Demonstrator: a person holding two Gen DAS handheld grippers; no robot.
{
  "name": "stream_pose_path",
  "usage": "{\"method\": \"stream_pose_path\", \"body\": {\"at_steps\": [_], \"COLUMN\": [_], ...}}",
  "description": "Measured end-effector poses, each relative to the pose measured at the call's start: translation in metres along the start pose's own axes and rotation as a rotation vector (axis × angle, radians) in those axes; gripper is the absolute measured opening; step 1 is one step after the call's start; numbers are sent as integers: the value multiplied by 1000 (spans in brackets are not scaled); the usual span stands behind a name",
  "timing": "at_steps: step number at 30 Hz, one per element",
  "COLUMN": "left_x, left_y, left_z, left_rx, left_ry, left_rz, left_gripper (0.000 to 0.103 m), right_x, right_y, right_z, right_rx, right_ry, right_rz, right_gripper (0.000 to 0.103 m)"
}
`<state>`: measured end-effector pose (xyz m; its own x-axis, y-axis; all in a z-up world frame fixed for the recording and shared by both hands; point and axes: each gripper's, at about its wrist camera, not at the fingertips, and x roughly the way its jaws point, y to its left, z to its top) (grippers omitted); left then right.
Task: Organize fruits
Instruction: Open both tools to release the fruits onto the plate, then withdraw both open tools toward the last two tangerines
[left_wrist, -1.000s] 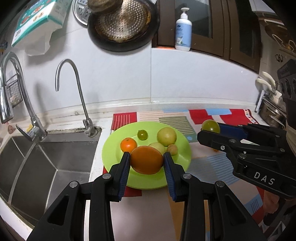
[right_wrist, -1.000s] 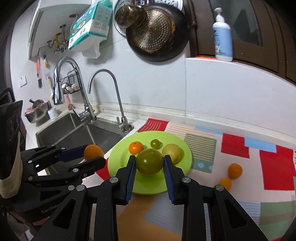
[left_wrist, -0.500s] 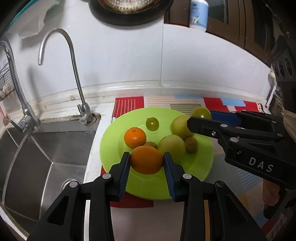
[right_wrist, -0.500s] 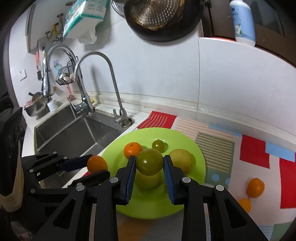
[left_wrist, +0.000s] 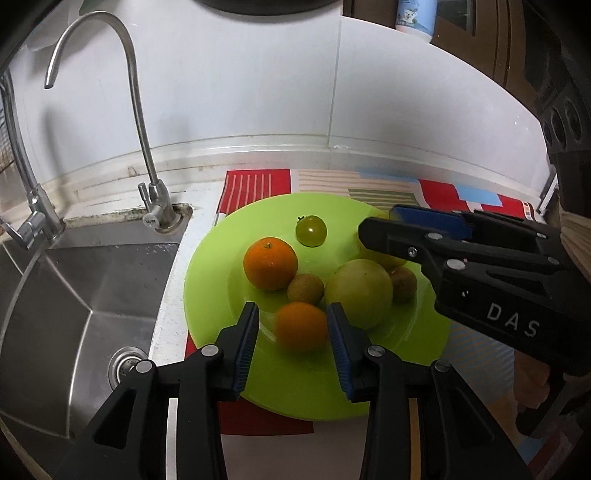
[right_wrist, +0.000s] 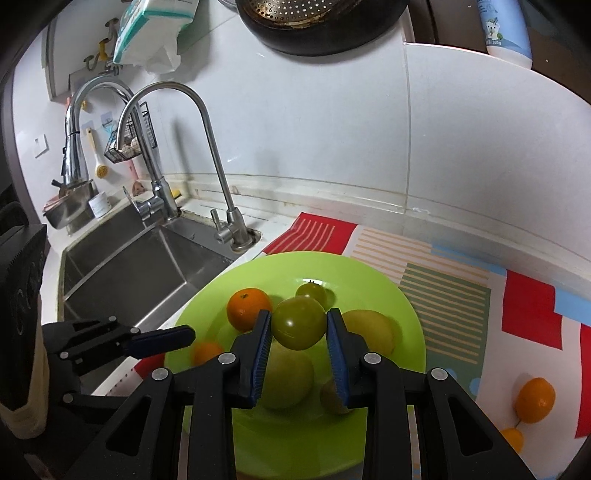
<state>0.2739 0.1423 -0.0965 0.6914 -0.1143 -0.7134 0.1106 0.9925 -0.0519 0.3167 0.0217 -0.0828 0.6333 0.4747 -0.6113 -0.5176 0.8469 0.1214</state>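
A lime green plate (left_wrist: 399, 384) (right_wrist: 373, 280) holds an orange (left_wrist: 270, 263), a small green tomato (left_wrist: 311, 230), a pale yellow-green fruit (left_wrist: 359, 293) and two small brown fruits. My left gripper (left_wrist: 292, 330) is open low over the plate's near side; a blurred orange (left_wrist: 301, 330) lies loose between its fingers. My right gripper (right_wrist: 298, 325) is shut on a green tomato (right_wrist: 298, 323) above the plate's middle.
A steel sink (left_wrist: 55, 295) with a tall tap (left_wrist: 140, 122) lies left of the plate. A patterned mat (right_wrist: 461, 295) covers the counter. Two small oranges (right_wrist: 535, 399) lie on the mat at the right. The white tiled wall stands close behind.
My left gripper has come down over the plate and opened, letting go of the orange. My right gripper has moved forward over the plate with the green tomato.
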Motion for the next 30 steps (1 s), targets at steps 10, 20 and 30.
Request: {"method": "stream_pose_path", "body": {"at_steps": [10, 20, 30], "left_x": [-22, -60, -96], "left_y": [-2, -14, -34], "left_z": [2, 3, -3], "left_rx": [-19, -9, 19], "left_ry": [-42, -121, -182], "left_rz": [31, 48, 75], "left_gripper": [42, 49, 61], "right_x": [-23, -70, -119], "right_y": [-2, 5, 5], "right_z": [-6, -13, -25], "right_rx": [32, 22, 51], "right_ry": [-23, -74, -122], "right_rz": [-32, -120, -192], "right_gripper": [39, 52, 60]}}
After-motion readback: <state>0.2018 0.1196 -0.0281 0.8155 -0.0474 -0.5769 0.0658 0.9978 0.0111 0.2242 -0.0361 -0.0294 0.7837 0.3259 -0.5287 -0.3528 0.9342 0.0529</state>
